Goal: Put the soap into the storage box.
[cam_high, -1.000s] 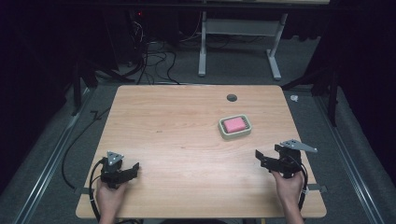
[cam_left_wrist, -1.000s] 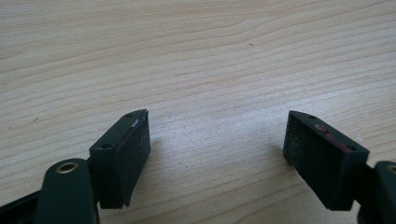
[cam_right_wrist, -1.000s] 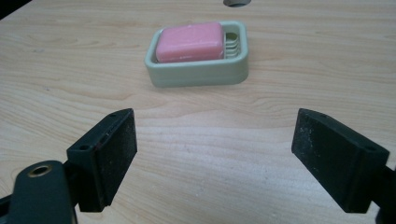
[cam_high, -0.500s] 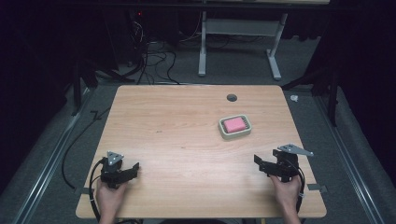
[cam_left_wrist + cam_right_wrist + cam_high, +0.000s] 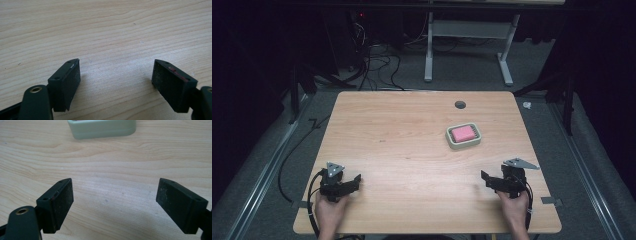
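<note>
A pale green dish [image 5: 463, 136] with a pink block [image 5: 462, 133] in it sits on the right half of the wooden table [image 5: 412, 135]. My left gripper [image 5: 357, 181] rests low near the front left corner, held by a hand. In its own view the left gripper [image 5: 116, 75] is open, with bare wood between the jaws. My right gripper [image 5: 484, 178] rests near the front right, below the dish. In its own view the right gripper [image 5: 115, 197] is open and empty, and the dish [image 5: 101, 128] lies ahead of it.
A round cable hole [image 5: 460, 104] is near the table's far edge. Behind the table stand a white desk frame [image 5: 467, 45] and loose cables [image 5: 377, 65] on the grey floor. Metal rails [image 5: 267, 170] run along both sides.
The right gripper has come down and back toward the front edge of the table. The left gripper has stayed in place.
</note>
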The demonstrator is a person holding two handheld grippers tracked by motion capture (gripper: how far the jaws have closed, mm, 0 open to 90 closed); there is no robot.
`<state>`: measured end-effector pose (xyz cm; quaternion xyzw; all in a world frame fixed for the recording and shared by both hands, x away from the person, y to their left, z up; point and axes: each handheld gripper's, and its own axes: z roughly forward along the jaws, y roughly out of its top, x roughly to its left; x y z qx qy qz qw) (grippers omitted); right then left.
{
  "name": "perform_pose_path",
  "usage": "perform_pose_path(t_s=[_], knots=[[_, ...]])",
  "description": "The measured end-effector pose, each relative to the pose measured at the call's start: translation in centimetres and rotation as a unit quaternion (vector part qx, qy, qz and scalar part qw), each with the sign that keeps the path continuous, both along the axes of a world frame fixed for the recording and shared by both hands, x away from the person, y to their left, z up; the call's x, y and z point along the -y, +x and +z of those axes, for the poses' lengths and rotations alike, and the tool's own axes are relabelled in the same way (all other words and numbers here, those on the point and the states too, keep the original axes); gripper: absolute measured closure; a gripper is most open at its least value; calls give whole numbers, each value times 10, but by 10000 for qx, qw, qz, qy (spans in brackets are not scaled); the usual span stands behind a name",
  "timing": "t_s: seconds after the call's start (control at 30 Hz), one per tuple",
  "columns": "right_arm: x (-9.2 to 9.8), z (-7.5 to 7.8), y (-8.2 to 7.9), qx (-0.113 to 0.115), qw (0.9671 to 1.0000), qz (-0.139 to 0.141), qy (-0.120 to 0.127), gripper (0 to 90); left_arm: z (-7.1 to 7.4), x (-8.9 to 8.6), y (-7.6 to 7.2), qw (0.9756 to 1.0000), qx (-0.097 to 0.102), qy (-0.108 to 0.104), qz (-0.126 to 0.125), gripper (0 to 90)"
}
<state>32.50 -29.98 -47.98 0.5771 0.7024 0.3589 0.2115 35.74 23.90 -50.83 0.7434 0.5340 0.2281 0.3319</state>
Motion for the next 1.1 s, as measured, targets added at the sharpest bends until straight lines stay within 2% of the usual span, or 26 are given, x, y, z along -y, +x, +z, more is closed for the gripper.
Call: perform_pose_path(t_s=[1.1], knots=[[-3, -20, 0, -280, 9975, -98, -635, 154, 0, 0, 0, 10000, -1, -1, -4, 234]])
